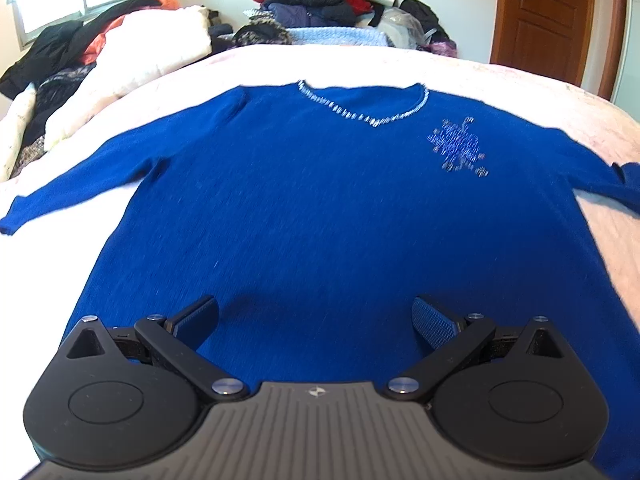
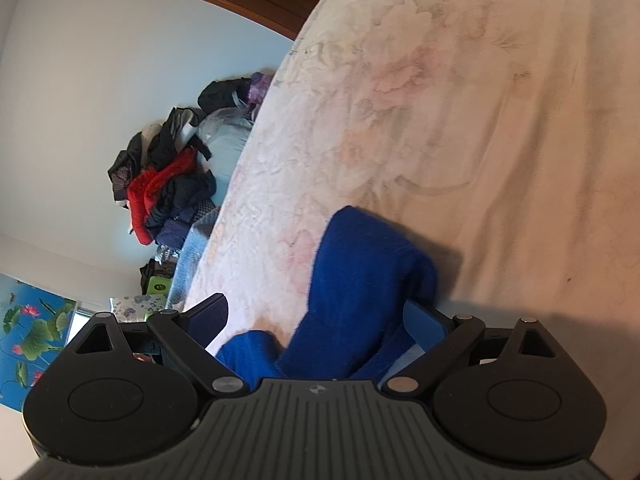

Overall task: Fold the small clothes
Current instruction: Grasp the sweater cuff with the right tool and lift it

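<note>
A blue V-neck sweater (image 1: 312, 200) with a beaded collar and a sparkly motif lies flat, front up, on the pale bed (image 1: 360, 64), sleeves spread to both sides. My left gripper (image 1: 316, 320) is open and hovers over the sweater's lower hem, touching nothing. In the right wrist view, my right gripper (image 2: 320, 320) is open with the end of a blue sleeve (image 2: 360, 280) lying between its fingers, bunched and partly raised off the bed (image 2: 480, 120). Its jaws stand wide apart around the sleeve.
A pile of red, black and blue clothes (image 1: 320, 0) sits beyond the bed's far edge. More garments and a white quilt (image 1: 100, 52) lie at the far left. A wooden door (image 1: 544, 16) stands at the back right.
</note>
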`<state>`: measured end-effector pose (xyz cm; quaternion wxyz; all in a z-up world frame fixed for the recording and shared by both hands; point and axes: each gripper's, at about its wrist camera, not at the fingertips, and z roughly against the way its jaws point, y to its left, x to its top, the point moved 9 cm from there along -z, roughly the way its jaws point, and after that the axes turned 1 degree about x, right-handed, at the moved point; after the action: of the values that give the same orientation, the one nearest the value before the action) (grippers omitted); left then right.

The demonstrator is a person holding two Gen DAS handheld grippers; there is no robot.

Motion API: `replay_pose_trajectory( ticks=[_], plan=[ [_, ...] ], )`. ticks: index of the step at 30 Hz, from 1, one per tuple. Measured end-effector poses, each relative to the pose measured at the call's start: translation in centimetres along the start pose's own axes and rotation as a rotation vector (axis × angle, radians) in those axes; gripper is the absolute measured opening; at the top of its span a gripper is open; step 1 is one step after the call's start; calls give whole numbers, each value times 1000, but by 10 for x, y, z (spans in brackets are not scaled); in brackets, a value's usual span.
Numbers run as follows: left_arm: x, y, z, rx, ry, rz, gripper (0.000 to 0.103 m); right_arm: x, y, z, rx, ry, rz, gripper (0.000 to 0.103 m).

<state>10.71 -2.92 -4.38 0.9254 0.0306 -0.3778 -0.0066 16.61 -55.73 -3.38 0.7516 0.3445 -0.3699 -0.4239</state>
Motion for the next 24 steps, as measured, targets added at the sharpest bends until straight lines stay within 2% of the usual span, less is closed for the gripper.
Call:
replay_pose_trajectory(
  ticks=[5,10,14,17,19,22,23,24],
  plan=[
    [31,-16,3,-71,-41,26,103,4,-9,-8,11,-1,-12,93],
    [60,-46,5,-104,-96,-5,103,-4,-4,-15,89,22,8,91],
    [63,-70,3,-136,-91,-38,103,-6,3,-16,151,17,22,91],
    [60,-88,-1,-167,-70,-66,103,7,-3,-14,233,-33,-102,93],
    [60,-97,-3,-185,-62,-82,103,-1,0,-24,268,31,-129,93],
    [71,-109,-3,-221,-71,-76,103,-26,20,-40,227,135,37,91],
    [76,-113,-3,-242,-72,-59,103,-30,24,-42,225,153,60,90],
    [82,-117,-4,-282,-68,-31,103,-32,26,-44,222,152,70,86]
  ],
)
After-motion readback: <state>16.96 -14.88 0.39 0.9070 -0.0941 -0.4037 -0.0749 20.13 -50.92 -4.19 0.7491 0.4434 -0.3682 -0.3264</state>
